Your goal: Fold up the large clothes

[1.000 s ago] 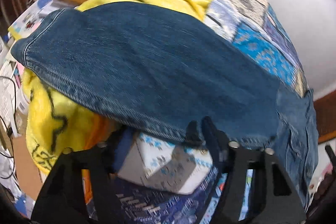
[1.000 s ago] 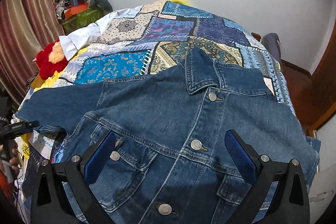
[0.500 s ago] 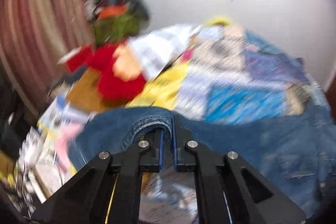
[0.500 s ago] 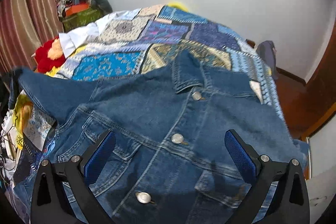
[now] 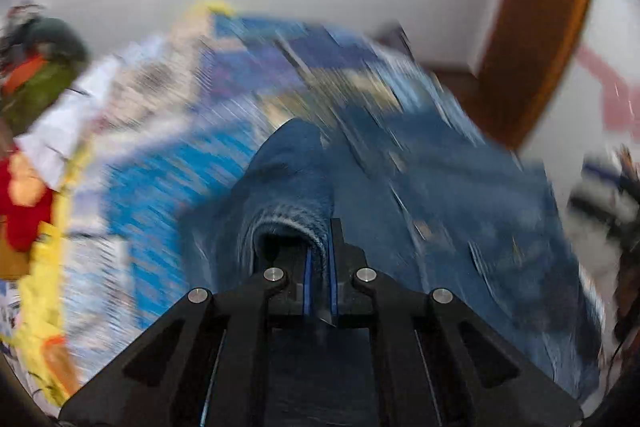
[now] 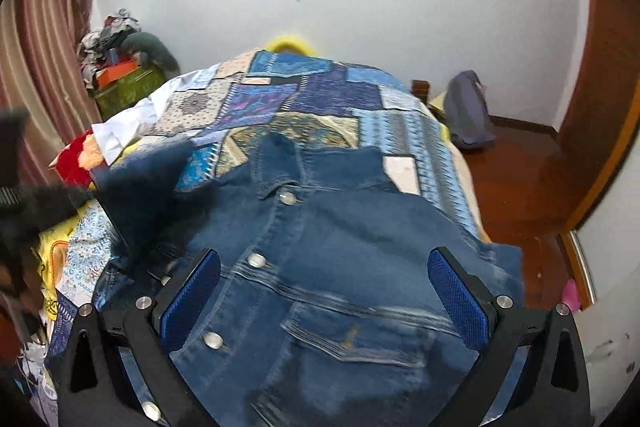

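The denim jacket [image 6: 320, 267] lies front-up, buttoned, on the near part of the patchwork quilt [image 6: 304, 99] covering the bed, collar toward the far wall. Its sleeve [image 5: 288, 183] on the left side is lifted off the quilt, its cuff [image 5: 296, 223] clenched between the blue pads of the left gripper [image 5: 320, 267], which tilts downward across the jacket. The right gripper [image 6: 324, 291] hangs angled down over the jacket's front, fingers [image 6: 456, 291] spread wide with nothing between them.

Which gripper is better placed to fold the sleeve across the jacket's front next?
Left: the left gripper is shut on the sleeve cuff. The right gripper is open, empty, over the jacket.
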The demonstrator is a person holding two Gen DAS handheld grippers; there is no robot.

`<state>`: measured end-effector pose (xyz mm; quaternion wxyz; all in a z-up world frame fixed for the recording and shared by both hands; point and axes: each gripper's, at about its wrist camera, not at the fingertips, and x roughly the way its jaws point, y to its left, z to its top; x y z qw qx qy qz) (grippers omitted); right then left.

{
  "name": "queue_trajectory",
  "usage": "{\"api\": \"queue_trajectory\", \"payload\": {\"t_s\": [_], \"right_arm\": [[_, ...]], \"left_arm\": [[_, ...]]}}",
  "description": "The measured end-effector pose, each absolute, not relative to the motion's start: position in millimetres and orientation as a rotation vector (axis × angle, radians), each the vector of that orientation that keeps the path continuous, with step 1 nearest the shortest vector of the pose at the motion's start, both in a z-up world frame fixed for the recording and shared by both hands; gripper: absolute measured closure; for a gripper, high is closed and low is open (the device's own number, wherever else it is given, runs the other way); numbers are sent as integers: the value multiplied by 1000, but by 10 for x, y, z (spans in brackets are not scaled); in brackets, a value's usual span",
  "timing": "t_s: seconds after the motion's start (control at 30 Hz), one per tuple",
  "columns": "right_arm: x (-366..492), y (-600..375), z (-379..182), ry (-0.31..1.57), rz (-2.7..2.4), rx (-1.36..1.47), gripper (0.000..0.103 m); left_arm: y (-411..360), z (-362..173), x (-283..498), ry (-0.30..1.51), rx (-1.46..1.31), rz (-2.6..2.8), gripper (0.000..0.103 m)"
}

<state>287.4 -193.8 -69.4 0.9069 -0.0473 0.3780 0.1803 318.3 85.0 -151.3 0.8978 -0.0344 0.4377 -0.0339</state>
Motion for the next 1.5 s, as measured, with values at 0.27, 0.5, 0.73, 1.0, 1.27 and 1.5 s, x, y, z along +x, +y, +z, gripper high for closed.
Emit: {"api": "queue_trajectory", "payload": {"t_s": [0.27,0.5,0.73,1.0,1.27,1.5], "right_arm": [[2771,-2254,-648,775,328,-96,0],[2819,-2148,-689,789,349,-78,0],[2889,-1885,-768,813,398,-48,0],[2843,-1731,-824,830,427,-87,0],[2825,-1794,-1019,876,415,-142,0],[2838,-1930,-1096,889,416,-104,0]], "left_arm": [[104,-2197,3045,1105,60,-200,95],[459,-1807,2755,1016,46,-119,35],[1349,-1507,2770,960,-82,32,28],[2025,-2248,3095,1124,-396,59,34],[1929,-2389,3170,1140,-500,7,98],[1714,-1834,3299,1038,-319,51,100]]}}
